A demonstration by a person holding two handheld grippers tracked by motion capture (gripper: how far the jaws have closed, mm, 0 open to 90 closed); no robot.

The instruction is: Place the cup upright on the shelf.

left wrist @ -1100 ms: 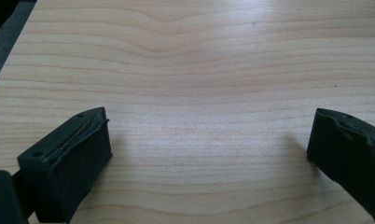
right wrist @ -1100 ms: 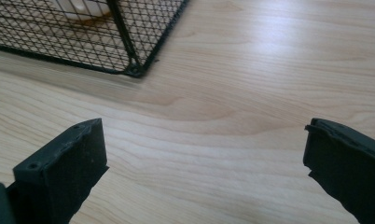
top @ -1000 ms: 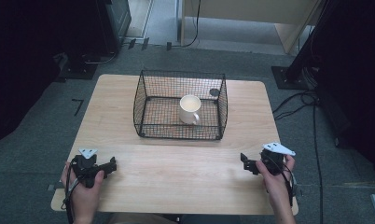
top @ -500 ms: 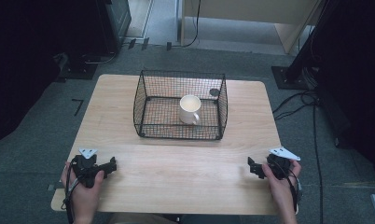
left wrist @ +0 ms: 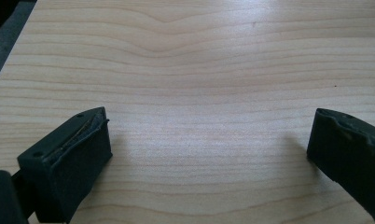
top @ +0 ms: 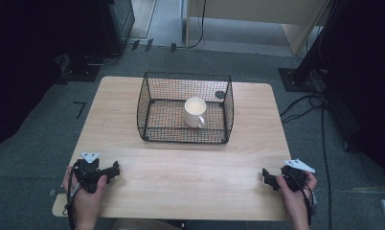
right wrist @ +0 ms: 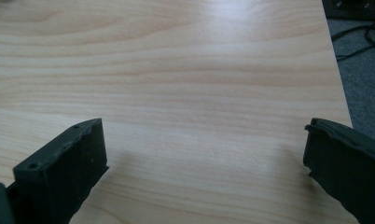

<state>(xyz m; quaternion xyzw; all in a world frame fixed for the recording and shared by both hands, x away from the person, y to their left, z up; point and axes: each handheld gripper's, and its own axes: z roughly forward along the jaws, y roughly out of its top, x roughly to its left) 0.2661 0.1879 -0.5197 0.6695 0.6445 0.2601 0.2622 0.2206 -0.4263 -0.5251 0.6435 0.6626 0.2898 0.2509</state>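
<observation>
Right gripper [top: 269, 178] pulled nearer; both jaws wide, empty.

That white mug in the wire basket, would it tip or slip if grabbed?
The white mug looks glazed, so probably slippery and breakable. It stands upright on a broad base, so tipping seems unlikely. The wire basket walls would likely force a grab from above.

The wire basket [top: 185, 108] stands at upper centre of the high view, holding a white mug [top: 195, 112]. Bare table [top: 190, 177] spans the lower frame between both hands, open for passage.
</observation>
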